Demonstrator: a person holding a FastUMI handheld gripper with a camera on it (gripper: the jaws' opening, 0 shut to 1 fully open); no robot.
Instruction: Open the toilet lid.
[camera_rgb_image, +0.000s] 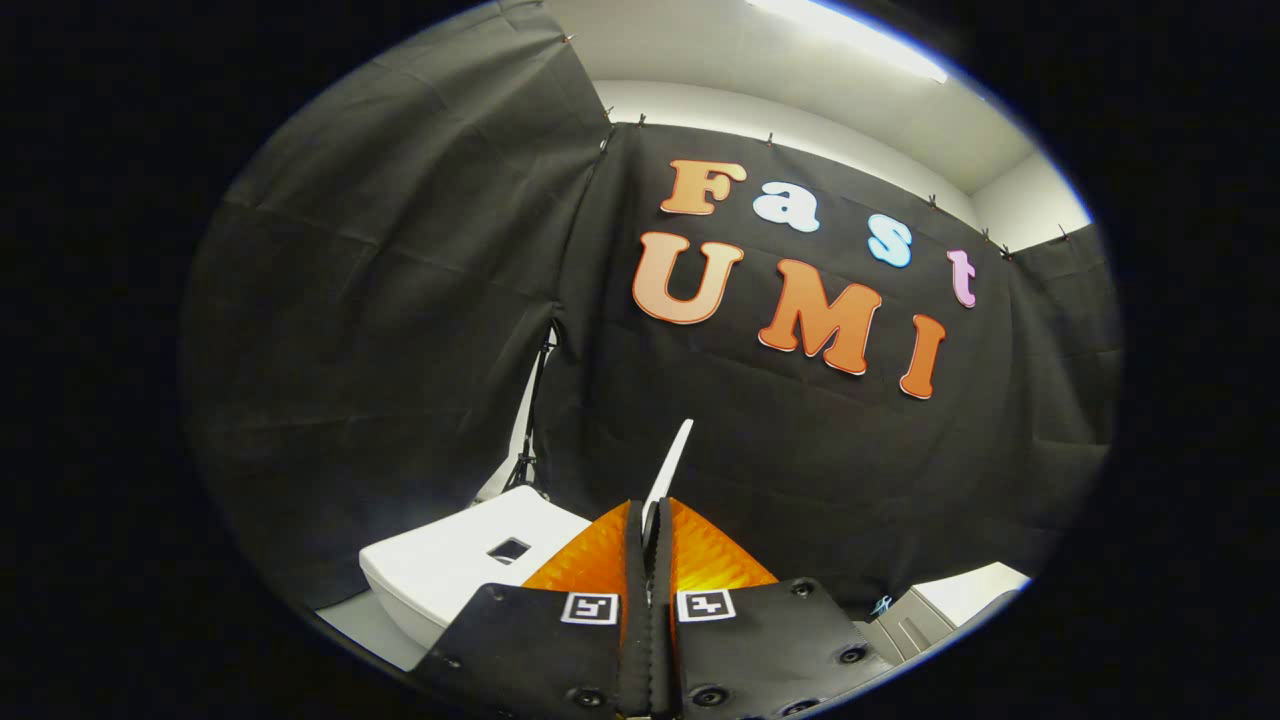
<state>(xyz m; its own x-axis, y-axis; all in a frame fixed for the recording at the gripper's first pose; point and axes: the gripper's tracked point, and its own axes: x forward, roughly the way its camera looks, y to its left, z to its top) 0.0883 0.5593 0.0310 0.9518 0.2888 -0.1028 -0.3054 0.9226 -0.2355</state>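
Observation:
The toilet lid (672, 458) shows edge-on as a thin white strip, raised and tilted, rising from between my fingers toward the black cloth wall. My gripper (650, 512) is shut on the lid's edge, one finger pressing on each side. The white toilet tank (455, 565), with a dark square opening on its top, sits just left of the fingers. The bowl and seat are hidden below the gripper.
Black cloth walls (400, 350) stand close behind and to the left of the toilet. A dark stand (530, 440) shows in the gap between two cloth panels behind the tank. A pale grey-white unit (950, 600) lies low to the right of the fingers.

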